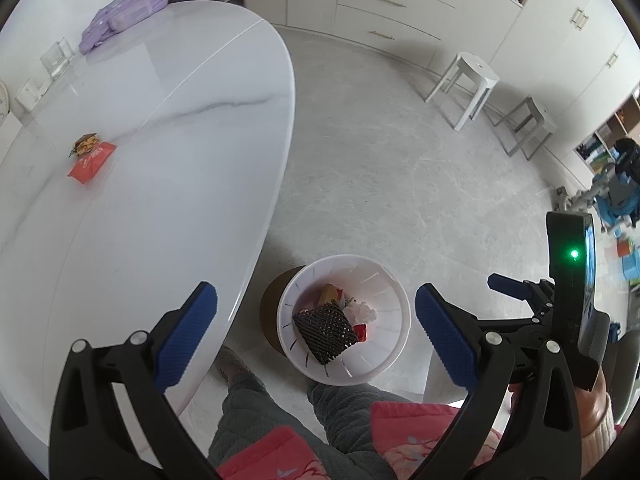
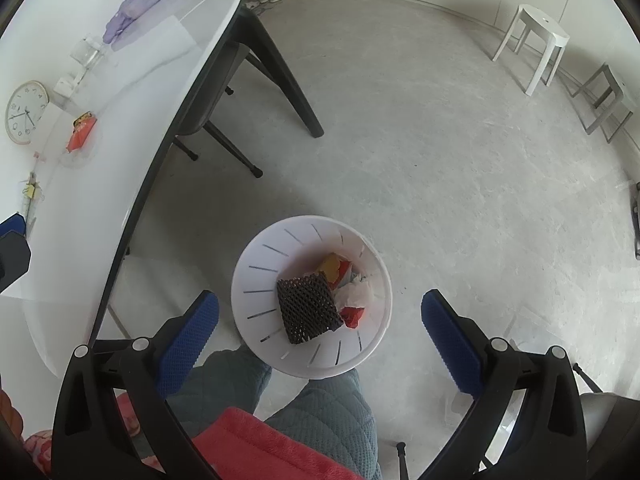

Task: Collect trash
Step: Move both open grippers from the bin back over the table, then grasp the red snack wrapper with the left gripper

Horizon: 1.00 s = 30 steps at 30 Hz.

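The left gripper [image 1: 316, 338] has its two blue fingers [image 1: 188, 332] spread wide apart and nothing is between them. The right gripper [image 2: 320, 340] is the same: its blue fingers [image 2: 190, 340] stand wide open and hold nothing. In the left wrist view the right gripper [image 1: 516, 300] shows also at the right side, with a small green light on its black body.

Both grippers are above a white waste bin [image 2: 256, 256] that stands on the grey floor [image 2: 440, 140], just beside the edge of the table. Inside the bin [image 1: 384, 360] lies a black foam net [image 2: 308, 308] on top, and beside it a crumpled white tissue [image 2: 354, 292], a yellow piece [image 2: 330, 264] and a red piece [image 2: 354, 316]. The same black net [image 1: 326, 330] shows in the left wrist view between the fingers.

The white table [image 1: 140, 200] is on the left. On it lies a red wrapper [image 1: 91, 162], well apart from the bin, with a small brown snack piece [image 1: 85, 143] touching its far end. In the right wrist view the red wrapper [image 2: 81, 132] lies near a round clock [image 2: 26, 111]. Farther on the table are a glass container [image 1: 58, 58] and a purple bag [image 1: 124, 12].

Below the grippers show the legs of the person in grey quilted trousers [image 2: 320, 416] and a red cloth [image 2: 264, 448]. Two white stools [image 1: 464, 88] stand near the cabinets on the far side
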{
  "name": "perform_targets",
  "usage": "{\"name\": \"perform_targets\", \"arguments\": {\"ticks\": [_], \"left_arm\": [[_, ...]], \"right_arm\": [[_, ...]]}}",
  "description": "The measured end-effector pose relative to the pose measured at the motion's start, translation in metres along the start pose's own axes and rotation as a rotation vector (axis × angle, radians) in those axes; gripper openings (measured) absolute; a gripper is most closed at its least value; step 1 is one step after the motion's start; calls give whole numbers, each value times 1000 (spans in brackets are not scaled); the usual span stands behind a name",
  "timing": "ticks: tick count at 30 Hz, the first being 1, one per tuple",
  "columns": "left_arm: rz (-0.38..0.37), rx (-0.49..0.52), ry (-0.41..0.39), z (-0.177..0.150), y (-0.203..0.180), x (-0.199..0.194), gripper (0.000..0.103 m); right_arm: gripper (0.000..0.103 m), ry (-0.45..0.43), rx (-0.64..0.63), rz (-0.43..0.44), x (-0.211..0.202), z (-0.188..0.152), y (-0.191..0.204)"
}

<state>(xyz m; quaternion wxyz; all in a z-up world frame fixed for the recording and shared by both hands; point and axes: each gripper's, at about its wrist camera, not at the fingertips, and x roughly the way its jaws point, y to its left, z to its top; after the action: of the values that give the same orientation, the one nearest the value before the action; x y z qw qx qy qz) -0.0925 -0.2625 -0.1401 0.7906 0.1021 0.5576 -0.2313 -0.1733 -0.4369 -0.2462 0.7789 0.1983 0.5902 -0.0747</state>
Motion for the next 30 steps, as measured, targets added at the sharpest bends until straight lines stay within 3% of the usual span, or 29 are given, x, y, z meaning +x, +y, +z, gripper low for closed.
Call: {"name": "perform_targets", "arguments": {"ticks": [6,12,16,23,30], "left_arm": [[46,-123,-40,6,27,-9,95],[144,-299,-76,7,93,-22,95],[197,-357,-127,12,142,-24,95],[241,-215,-171,46,221,5,95],[166,-41,-127,87,276,59,95]], "right_arm": [[100,-19,-54,17,-7,14,13],[100,-53,-154,57,-12,46,49],[100,-71,-209,95,-13,70,84],[100,-96,-240,114,-12,113,149],[100,-110,-193,97,-7,144,200]]}}
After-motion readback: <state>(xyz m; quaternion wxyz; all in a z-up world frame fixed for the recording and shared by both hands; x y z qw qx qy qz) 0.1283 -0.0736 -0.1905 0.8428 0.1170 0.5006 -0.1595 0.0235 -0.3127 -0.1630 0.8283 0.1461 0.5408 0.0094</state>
